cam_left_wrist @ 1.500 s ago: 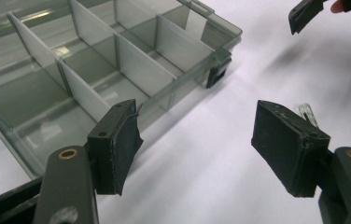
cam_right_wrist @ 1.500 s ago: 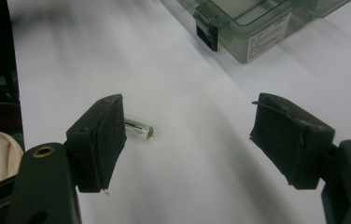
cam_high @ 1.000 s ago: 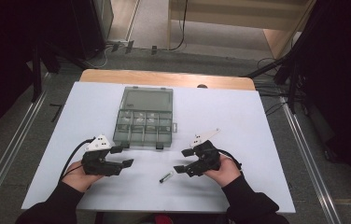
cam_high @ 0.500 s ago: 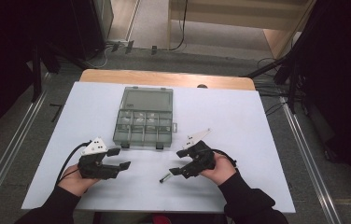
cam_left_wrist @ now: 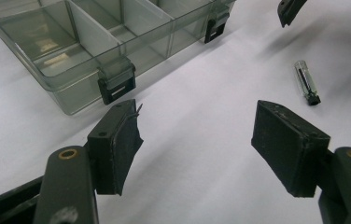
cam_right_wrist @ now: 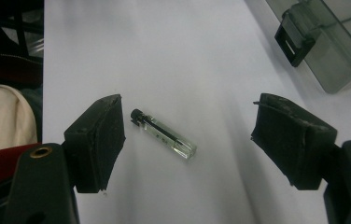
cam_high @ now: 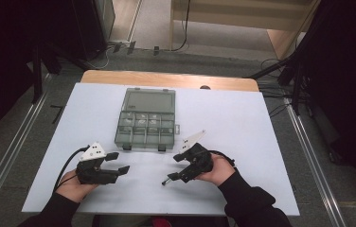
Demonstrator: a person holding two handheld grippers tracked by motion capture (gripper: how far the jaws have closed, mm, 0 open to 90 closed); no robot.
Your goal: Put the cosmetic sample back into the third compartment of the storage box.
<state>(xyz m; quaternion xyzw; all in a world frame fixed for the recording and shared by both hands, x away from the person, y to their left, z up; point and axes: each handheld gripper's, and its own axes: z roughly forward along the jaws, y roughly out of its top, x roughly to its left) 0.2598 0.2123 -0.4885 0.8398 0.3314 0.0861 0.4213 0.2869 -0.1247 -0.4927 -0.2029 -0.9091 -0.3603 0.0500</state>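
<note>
A small clear glass vial (cam_right_wrist: 164, 135) with a black cap lies flat on the white table. My right gripper (cam_right_wrist: 187, 137) is open, its jaws standing either side of the vial without touching it. From above, the vial (cam_high: 165, 181) is just off the right gripper (cam_high: 173, 169). My left gripper (cam_high: 118, 162) is open and empty, left of the vial and in front of the box. A grey transparent compartment box (cam_high: 145, 125) stands open mid-table. In the left gripper view, the left gripper (cam_left_wrist: 201, 140) faces the box's front latch (cam_left_wrist: 116, 83), with the vial (cam_left_wrist: 306, 84) to the right.
The white table top (cam_high: 242, 118) ends in a wooden strip (cam_high: 166, 79) at the back. Dark stands and cables (cam_high: 304, 71) crowd the floor on both sides. Cream and red cloth (cam_right_wrist: 1, 121) shows past the table's near edge.
My right gripper has shifted left and slightly nearer, bringing its open jaws around the vial. The left gripper has drifted a little toward the near edge. The vial and the box have not moved.
</note>
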